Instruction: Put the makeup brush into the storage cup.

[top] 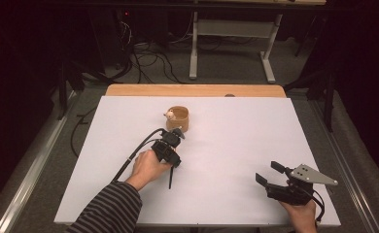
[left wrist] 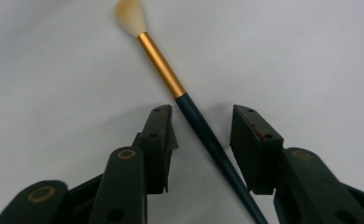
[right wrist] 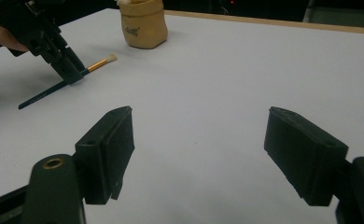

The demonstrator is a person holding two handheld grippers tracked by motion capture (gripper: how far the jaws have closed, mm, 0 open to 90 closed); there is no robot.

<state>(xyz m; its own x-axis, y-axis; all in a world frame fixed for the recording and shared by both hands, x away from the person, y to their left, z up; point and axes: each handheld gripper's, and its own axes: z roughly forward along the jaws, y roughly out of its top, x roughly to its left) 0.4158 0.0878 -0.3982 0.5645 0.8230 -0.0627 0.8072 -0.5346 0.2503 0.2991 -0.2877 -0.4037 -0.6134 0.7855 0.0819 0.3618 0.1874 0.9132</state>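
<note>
A paintbrush point(left wrist: 208, 137) with pale bristles, a gold ferrule and a dark blue handle lies flat on the white table point(top: 226, 145). My left gripper point(left wrist: 201, 114) is open and tipped down over it, one jaw on each side of the handle just behind the ferrule. In the high view the left gripper point(top: 177, 134) is right in front of a tan cup point(top: 179, 119), and the brush's handle end point(top: 170, 179) sticks out beside the hand. My right gripper point(top: 267, 172) is wide open with nothing in it, near the table's front right point(right wrist: 199, 126).
The tan cup point(right wrist: 144, 23) stands near the table's far middle, with a pale tuft at its rim. A wooden strip point(top: 195, 90) runs along the far edge. A cable point(top: 134, 153) trails from the left gripper. Beyond the table, a desk frame point(top: 231, 43) and wires are on the floor.
</note>
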